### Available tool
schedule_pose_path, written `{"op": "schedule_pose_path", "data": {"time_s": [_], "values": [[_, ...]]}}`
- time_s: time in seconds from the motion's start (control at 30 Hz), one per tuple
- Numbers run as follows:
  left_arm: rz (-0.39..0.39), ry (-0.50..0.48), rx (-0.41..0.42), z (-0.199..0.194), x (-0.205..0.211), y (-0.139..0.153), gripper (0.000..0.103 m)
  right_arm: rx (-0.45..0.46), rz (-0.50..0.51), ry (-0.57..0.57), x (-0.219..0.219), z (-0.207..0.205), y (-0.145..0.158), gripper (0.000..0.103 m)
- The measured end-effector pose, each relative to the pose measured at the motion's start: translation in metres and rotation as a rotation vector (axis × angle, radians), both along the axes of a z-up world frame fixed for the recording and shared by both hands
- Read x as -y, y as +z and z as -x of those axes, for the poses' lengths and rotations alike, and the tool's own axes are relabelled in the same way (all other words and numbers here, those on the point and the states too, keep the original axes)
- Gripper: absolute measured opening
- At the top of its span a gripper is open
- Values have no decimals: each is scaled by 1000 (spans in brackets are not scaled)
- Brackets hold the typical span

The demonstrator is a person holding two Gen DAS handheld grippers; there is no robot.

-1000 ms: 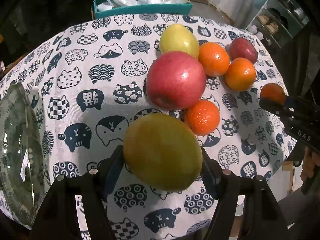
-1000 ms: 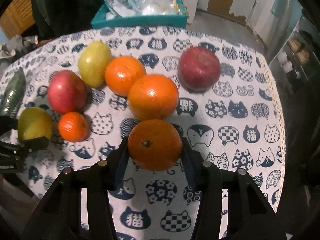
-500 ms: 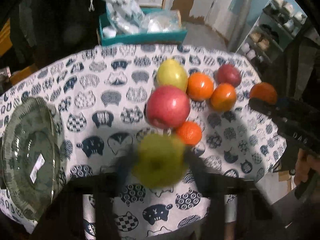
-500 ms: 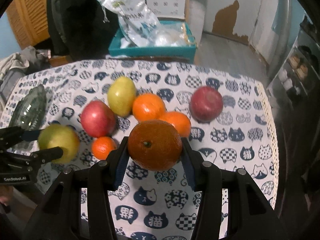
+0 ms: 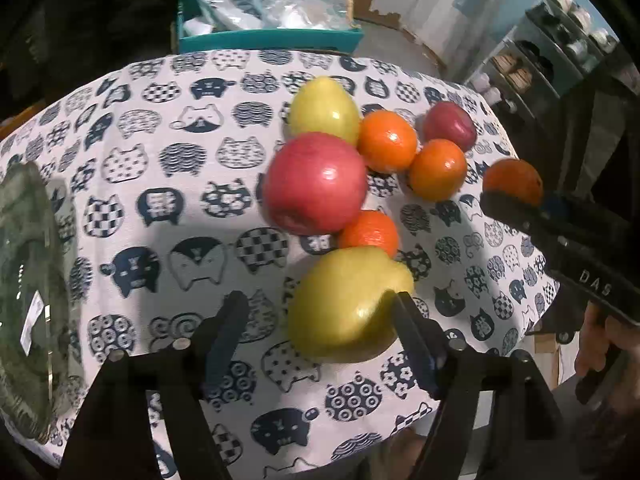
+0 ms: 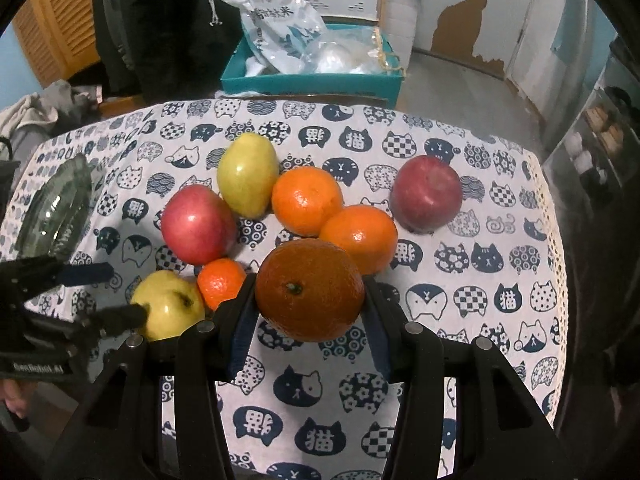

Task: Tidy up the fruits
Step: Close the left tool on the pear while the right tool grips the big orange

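A yellow-green apple [image 5: 348,304] lies on the cat-print tablecloth [image 5: 192,200], right next to a small mandarin [image 5: 370,232]. My left gripper [image 5: 318,304] stands around it with its jaws opening. The right finger [image 5: 408,320] still touches the apple, while the left finger [image 5: 224,324] stands well clear. My right gripper [image 6: 308,288] is shut on a dark orange [image 6: 310,290] and holds it above the cloth. On the table lie a red apple [image 5: 316,182], a yellow pear-shaped fruit [image 5: 324,110], two oranges [image 5: 386,142] [image 5: 438,168] and a dark red apple [image 5: 450,126].
A glass bowl [image 5: 28,280] stands at the table's left edge. Behind the table is a teal box [image 5: 272,36] with plastic bags in it. Shelves [image 5: 560,52] stand to the far right. A hand [image 5: 600,344] holds the right gripper's handle.
The left gripper held the yellow-green apple, rose with it, then came down and let go; the apple now lies by the small mandarin. The right gripper rose with the orange.
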State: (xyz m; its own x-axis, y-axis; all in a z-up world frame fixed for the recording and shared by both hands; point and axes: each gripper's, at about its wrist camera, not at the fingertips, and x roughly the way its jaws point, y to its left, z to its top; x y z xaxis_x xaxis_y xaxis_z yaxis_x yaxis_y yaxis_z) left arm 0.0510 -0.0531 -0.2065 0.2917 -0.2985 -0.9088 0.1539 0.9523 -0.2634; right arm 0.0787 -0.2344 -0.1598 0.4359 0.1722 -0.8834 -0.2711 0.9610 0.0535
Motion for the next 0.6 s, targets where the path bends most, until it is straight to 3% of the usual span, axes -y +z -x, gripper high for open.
{"op": "schedule_pose_path", "data": {"time_s": [0.2, 0.37, 0.6], "values": [[13, -61, -23, 0, 25, -16, 81, -8, -5, -14, 7, 0, -2, 48], [-37, -119, -60, 2, 44, -33, 81, -18, -12, -37, 17, 0, -5, 48], [-34, -112, -78, -7, 47, -47, 75, -21, -29, -49, 24, -2, -5, 48]]}}
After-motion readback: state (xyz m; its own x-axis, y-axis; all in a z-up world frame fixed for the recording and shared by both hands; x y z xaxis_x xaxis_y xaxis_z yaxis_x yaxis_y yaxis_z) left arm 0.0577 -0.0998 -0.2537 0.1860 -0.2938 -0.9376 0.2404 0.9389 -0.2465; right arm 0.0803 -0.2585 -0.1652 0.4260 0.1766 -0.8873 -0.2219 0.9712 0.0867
